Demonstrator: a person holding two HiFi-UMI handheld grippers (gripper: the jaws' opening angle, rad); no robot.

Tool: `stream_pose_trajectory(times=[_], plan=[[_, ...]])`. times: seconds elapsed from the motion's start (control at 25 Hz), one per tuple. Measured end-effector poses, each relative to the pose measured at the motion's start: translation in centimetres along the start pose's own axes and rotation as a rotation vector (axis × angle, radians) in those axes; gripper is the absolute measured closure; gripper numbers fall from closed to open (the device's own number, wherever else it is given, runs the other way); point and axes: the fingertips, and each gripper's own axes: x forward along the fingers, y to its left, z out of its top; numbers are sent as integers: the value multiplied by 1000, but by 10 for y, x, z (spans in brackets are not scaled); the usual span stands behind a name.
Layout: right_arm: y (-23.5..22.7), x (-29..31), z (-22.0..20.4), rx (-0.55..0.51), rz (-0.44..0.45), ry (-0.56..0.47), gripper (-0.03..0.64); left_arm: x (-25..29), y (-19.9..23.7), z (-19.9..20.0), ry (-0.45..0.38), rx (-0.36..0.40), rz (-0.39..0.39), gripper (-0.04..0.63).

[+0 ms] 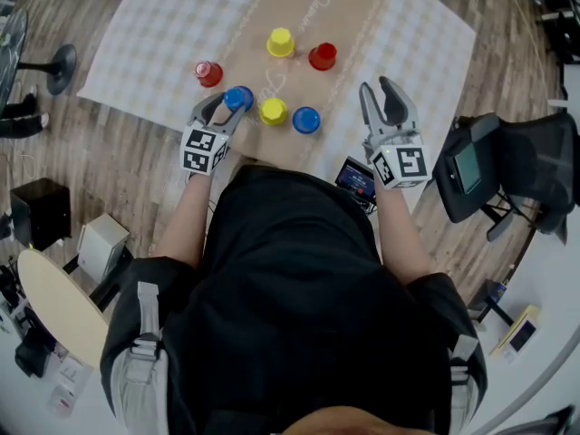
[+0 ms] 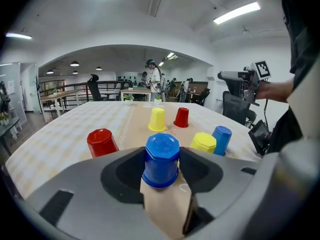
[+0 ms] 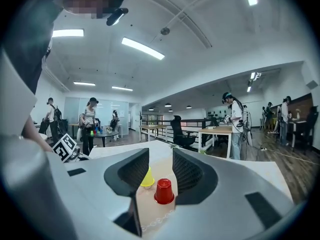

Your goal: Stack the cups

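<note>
Left tongs (image 1: 227,107) open, straddling the upside-down blue cup (image 2: 161,159) on the counter (image 1: 163,34), not squeezing yet; lined up to lift it for stacking. Right tongs (image 1: 385,98) open, empty, held clear of the cups, probably waiting.

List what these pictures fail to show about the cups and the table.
- Head view: script on the table runner is too small to read.
- Right gripper view: only a red cup and a yellow cup show; the right gripper hides the rest.
- All views: opaque walls hide whether any cup holds another inside.
</note>
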Motion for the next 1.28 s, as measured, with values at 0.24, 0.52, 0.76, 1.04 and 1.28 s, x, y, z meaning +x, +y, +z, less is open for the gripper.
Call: stream_pose_trajectory(times=[0.24,0.52,0.76,1.04,1.28], plan=[[3,-2,-5,21,1,15,462,4,-5,-12,40,17,-7,380],[6,1,-4,8,12,14,462,9,-6,-16,44,18,-3,380],[6,1,-6,13,13,15,462,10,-8,-15,47,10,-9,360],[8,1,-8,11,22,14,462,-5,-7,-9,19,10,-9,347],[17,7,-11,25,48,21,463,-26,1,9,-41,34,7,345]])
